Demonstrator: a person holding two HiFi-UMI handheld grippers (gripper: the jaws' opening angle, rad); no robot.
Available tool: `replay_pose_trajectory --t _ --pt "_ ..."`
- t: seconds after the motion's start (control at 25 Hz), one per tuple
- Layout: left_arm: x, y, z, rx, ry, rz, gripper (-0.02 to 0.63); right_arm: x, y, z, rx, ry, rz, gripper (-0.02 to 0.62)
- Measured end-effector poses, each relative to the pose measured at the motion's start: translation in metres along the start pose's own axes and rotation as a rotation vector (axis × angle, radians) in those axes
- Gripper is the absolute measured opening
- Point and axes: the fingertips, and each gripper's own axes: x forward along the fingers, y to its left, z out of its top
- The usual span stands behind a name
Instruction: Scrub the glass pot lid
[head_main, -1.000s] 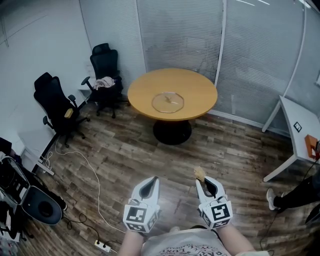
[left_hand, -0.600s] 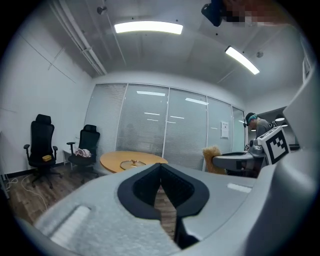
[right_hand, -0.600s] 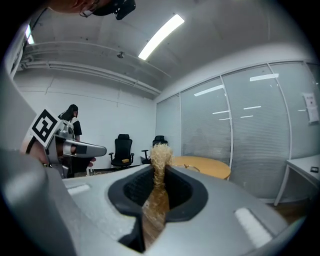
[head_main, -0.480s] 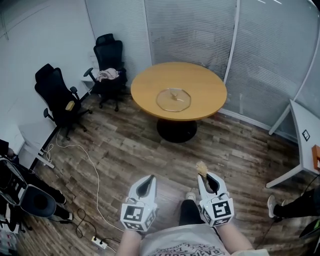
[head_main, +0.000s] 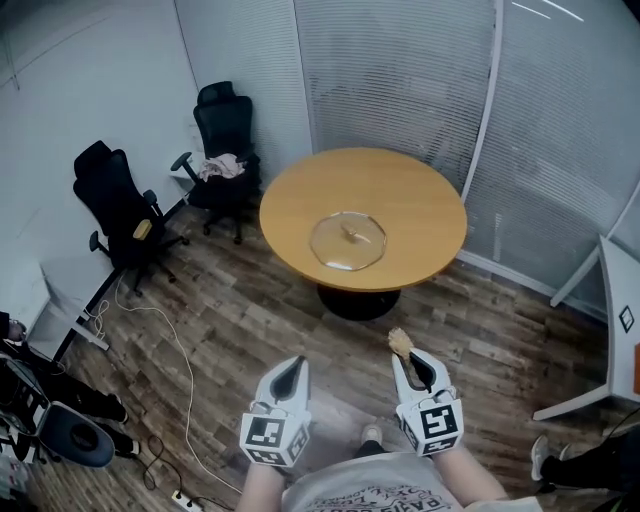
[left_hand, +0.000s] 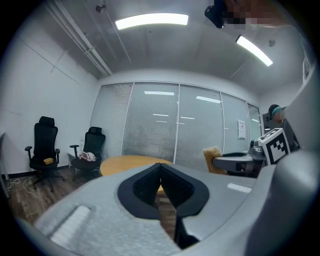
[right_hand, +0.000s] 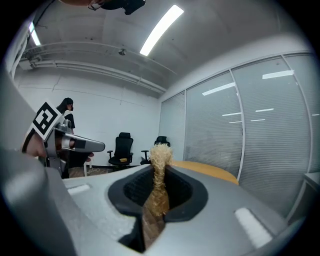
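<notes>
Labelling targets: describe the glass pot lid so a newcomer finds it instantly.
Find the round wooden table in front of the glass wall. The glass pot lid lies flat near its middle, the only thing on it: a clear disc with a small central knob.

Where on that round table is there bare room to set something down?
The table is bare all round the glass lid: a wide patch behind it toward the blinds, plus strips on either side. Only the front rim next to the lid is tight. The floor along the left wall is crowded with chairs.
</notes>
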Motion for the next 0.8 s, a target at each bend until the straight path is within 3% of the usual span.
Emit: replay_pose_trajectory --t 0.36,0.6,0.8 --pt "0.126 -0.01 0.006 0.008 0.016 0.006 0.008 0.082 -0.11 -0.015 0.035 0.028 -0.001 0.06" --pt "0.18 0.009 0.002 0.025 0.053 0.013 0.008 0.127 -0.143 -0.03 0.064 0.051 -0.011 0.06" --pt "0.228 0.04 0.001 0.028 0.062 -0.03 0.008 0.171 -0.159 -0.038 0.062 0.079 -0.055 0.06"
